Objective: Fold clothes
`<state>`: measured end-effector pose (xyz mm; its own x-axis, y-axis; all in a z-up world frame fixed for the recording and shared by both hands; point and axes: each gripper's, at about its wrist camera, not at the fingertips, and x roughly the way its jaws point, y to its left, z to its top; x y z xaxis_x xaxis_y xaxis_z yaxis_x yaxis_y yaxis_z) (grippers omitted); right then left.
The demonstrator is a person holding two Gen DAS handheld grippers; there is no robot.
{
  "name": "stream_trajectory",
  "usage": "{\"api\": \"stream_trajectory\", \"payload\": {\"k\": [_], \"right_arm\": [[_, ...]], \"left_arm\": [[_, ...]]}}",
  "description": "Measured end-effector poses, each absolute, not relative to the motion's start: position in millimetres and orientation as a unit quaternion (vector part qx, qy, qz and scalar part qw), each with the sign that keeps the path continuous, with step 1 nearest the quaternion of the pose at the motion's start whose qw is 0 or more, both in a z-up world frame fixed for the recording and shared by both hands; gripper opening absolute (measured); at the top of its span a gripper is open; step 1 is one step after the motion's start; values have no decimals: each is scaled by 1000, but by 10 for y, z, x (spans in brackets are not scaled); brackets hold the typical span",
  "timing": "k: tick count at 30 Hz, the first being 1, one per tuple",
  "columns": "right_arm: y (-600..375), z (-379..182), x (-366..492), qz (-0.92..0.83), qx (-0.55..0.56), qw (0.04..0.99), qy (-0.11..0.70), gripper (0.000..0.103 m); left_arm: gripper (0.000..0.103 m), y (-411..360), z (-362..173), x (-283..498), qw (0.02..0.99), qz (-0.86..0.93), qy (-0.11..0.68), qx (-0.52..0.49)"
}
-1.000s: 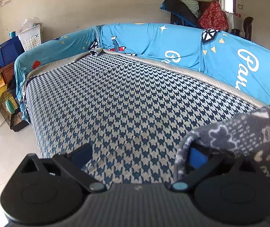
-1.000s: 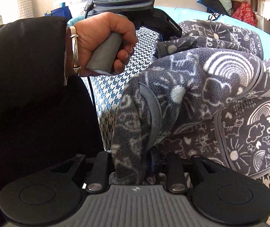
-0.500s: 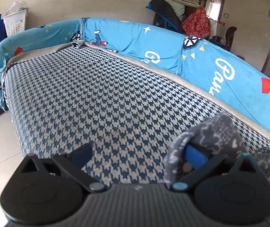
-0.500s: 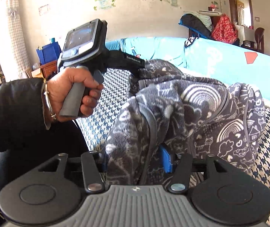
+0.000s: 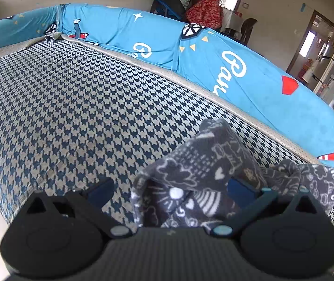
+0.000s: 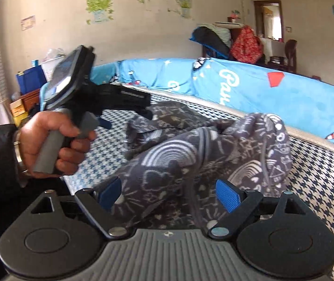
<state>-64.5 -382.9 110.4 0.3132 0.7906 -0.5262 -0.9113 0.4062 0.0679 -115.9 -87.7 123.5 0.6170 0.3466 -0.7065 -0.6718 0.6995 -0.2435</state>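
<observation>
Right now the grey patterned fleece garment (image 6: 213,154) is lying bunched in a heap on the houndstooth sofa seat (image 5: 73,107), directly ahead of both grippers. The right gripper (image 6: 169,194) is standing with its jaws spread wide, having just been opening; fleece is sitting between the blue pads (image 6: 228,195) but they are not pressing on it. The left gripper (image 5: 167,190) is likewise gaping, its far pad half buried in a fold while the other pad is hanging over bare seat, so nothing is being pinched. The person's left hand (image 6: 52,147) is gripping that tool's handle at the garment's left end, seen from the right wrist camera.

The heap's long axis is running roughly left to right across the right wrist view, from the left gripper toward the blue sofa back (image 5: 213,70), and the right gripper is looking nearer its bulk. Judging by this, the next move is calling for fresh grips on an edge. Open seat is stretching wide beyond the left gripper, giving room to spread; the front edge of the seat is lying just beneath the left gripper, where cloth could be slipping off
</observation>
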Motion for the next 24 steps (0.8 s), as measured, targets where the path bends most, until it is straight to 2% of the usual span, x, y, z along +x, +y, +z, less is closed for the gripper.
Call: {"api": "stream_trajectory", "payload": {"k": [4, 8, 19, 24], "right_arm": [[-3807, 1071, -304, 462, -110, 836, 275, 89], [-3789, 992, 71, 406, -88, 856, 308, 96], [-3504, 431, 597, 367, -98, 836, 397, 97], [-3380, 280, 594, 356, -115, 836, 401, 103]], "left_arm": [[103, -993, 1186, -1080, 873, 268, 339, -228], [103, -1064, 1127, -1020, 876, 253, 352, -214], [103, -1037, 1039, -988, 870, 248, 367, -218], [103, -996, 1013, -1017, 867, 245, 372, -222]]}}
